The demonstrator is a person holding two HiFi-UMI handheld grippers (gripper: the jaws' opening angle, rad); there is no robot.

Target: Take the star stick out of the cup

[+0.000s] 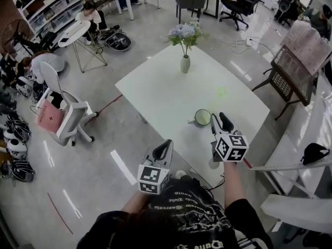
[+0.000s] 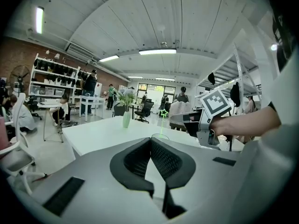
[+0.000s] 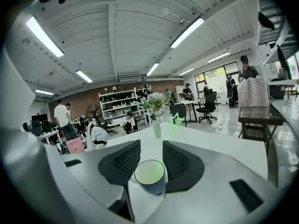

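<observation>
A pale green cup (image 1: 202,118) stands near the front right of the white table (image 1: 155,95). A thin green star stick (image 3: 176,120) leans out of it toward the far side; its star shows faintly in the head view. My right gripper (image 1: 219,120) is open and sits just behind and right of the cup. In the right gripper view the cup (image 3: 149,175) lies in the gap before the open right gripper (image 3: 151,146), untouched by the pads. My left gripper (image 1: 166,145) hangs off the table's near edge. In its own view the left gripper (image 2: 150,140) is shut and empty.
A vase of flowers (image 1: 185,60) stands at the table's far end. A white chair with a pink bag (image 1: 57,113) is on the floor to the left. A dark rack (image 1: 290,77) and white shelving (image 1: 295,165) crowd the right side. People sit by tables at the far left.
</observation>
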